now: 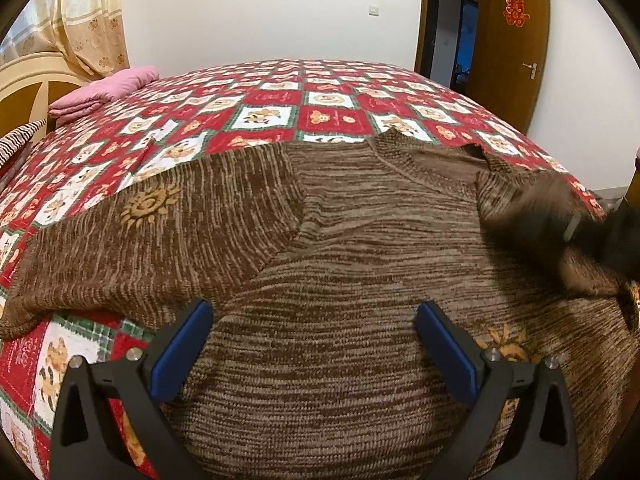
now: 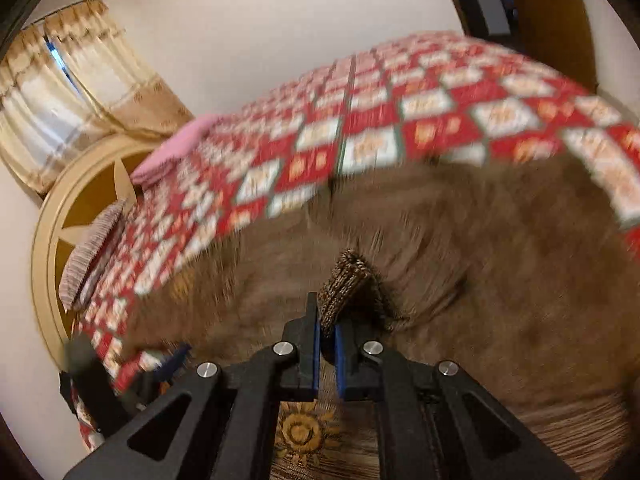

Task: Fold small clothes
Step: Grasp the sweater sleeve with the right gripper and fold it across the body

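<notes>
Sweater: a brown, streaky knitted sweater lies spread flat on the bed, front of the body facing up, its ribbed neckline toward the far edge of the bed.
Left sleeve: the sleeve in the left of the left wrist view is folded across toward the near left edge of the bed; it carries a tan sun-shaped motif.
Right sleeve: the cuff is lifted off the body of the sweater; a second sun motif shows below the claw in the right wrist view.
Right claw: the right claw has its blue pads pressed together on the ribbed cuff, which sticks up between them. In the left wrist view it is a dark blur over the sweater's right shoulder.
Left claw: the left claw stands spread wide above the lower body of the sweater, with nothing pinched between its blue pads; whether its tips touch the knit I cannot tell.
Bed: the bedspread is a red, white and green check.
Far left corner of the bed: folded pink cloth near the cream headboard, with a striped pillow beside it.
Room: patterned curtains at the left, a brown wooden door standing open at the right, a white wall between.
</notes>
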A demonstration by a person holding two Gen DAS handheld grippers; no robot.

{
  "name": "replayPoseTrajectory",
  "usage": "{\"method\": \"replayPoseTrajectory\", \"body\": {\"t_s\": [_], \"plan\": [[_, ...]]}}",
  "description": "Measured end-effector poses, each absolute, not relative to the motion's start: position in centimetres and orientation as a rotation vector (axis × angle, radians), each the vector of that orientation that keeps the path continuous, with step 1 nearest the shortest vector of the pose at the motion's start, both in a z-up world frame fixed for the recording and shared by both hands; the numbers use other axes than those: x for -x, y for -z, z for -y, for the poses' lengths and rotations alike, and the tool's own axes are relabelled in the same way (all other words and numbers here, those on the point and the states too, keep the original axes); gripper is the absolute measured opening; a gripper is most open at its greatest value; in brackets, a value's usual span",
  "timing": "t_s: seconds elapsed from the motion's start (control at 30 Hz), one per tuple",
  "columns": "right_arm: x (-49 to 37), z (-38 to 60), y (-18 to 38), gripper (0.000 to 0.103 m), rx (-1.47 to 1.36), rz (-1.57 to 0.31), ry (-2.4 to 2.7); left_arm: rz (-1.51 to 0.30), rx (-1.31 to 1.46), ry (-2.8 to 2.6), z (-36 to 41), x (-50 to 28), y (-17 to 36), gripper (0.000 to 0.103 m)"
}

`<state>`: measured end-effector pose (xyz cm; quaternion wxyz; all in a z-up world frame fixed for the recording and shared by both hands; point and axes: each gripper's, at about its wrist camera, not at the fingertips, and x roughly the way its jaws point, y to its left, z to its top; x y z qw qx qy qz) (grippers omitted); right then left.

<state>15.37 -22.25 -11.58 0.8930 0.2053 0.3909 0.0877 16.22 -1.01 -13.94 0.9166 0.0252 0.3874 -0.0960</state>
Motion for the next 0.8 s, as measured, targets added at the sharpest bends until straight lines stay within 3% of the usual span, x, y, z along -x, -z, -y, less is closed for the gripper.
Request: {"method": "replayPoseTrajectory", "body": {"t_s": [0.1, 0.33, 0.4, 0.47, 0.6, 0.7, 0.8], "plan": [[-15.6, 21.3, 14.5, 0.008, -0.431, -0.937, -0.203, -0.797, -0.053, 0.198, 1.1, -16.2, 14.0, 0.103], [-12.1, 26.2, 10.5, 0.012, -0.471, -0.793, -0.218, -0.797, -0.055, 0.198, 1.0, -16.1, 14.0, 0.103], [-11.2, 28.1, 9.2, 0.026, -0.46, -0.753, -0.183, -0.797, -0.056, 0.198, 1.0, -16.2, 14.0, 0.103], [-10.1, 31.0, 7.7, 0.063, -0.45, -0.704, -0.12, -0.797, -0.057, 0.197, 1.1, -16.2, 14.0, 0.103], [-10.6, 36.6, 6.7, 0.064, -0.432, -0.676, 0.11, -0.796, -0.064, 0.193, 1.1, -16.2, 14.1, 0.103], [-13.0, 40.6, 8.7, 0.056, -0.492, -0.755, 0.163, -0.796, -0.067, 0.192, 1.1, -16.3, 14.1, 0.103], [-16.2, 43.5, 11.2, 0.055, -0.661, -0.823, 0.086, -0.796, -0.068, 0.191, 1.1, -16.3, 14.1, 0.103]]}}
